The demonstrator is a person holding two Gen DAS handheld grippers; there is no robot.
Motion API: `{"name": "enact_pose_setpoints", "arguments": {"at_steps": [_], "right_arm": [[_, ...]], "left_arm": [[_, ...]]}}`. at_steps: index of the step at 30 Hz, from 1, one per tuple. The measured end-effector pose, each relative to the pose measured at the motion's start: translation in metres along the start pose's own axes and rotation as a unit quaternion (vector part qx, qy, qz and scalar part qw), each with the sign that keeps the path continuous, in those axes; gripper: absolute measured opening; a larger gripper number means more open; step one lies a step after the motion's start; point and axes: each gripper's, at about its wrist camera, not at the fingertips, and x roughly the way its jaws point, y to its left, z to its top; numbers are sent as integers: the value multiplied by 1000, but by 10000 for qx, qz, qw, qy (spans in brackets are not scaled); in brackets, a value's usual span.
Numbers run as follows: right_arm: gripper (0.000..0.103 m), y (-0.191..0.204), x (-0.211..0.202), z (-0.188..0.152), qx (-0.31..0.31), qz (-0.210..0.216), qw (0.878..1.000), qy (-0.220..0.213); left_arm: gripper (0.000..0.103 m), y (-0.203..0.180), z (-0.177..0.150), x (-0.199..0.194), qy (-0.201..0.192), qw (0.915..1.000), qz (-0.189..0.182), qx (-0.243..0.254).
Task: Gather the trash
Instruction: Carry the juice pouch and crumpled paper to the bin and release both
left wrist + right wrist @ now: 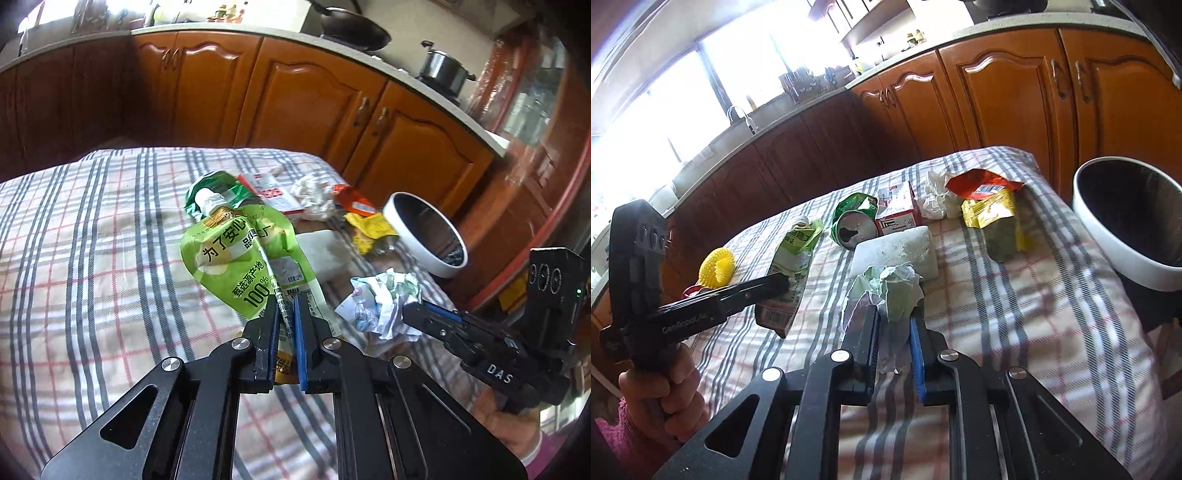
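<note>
Left gripper (286,310): your jaws pinch the bottom edge of the green pouch (240,254), lifted above the checked cloth (92,240).
Right gripper (894,325): it clamps the crumpled paper (890,291).
Farther: crushed can (855,221), carton (897,214), yellow wrapper (991,210), white bin (1108,254) at cloth's edge.

A table under a plaid cloth (1015,295) carries a crushed green can (851,221), a red-and-white carton (899,218), white crumpled tissue (936,199), an orange wrapper (982,184), a yellow packet (991,210), a white block (897,251), possibly foam, and a yellow mesh scrubber (718,267).
</note>
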Motion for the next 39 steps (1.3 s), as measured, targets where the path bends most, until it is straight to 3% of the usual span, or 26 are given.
{"name": "enact_pose_setpoints", "arguments": {"at_steps": [13, 39], "right_arm": [[16, -19, -46, -7, 164, -275, 9989, -356], [16, -98, -98, -10, 745, -892, 9907, -714]], "left_arm": [[7, -55, -6, -13, -40, 9981, -401, 471], [7, -140, -3, 34, 394, 9886, -964, 1084]]}}
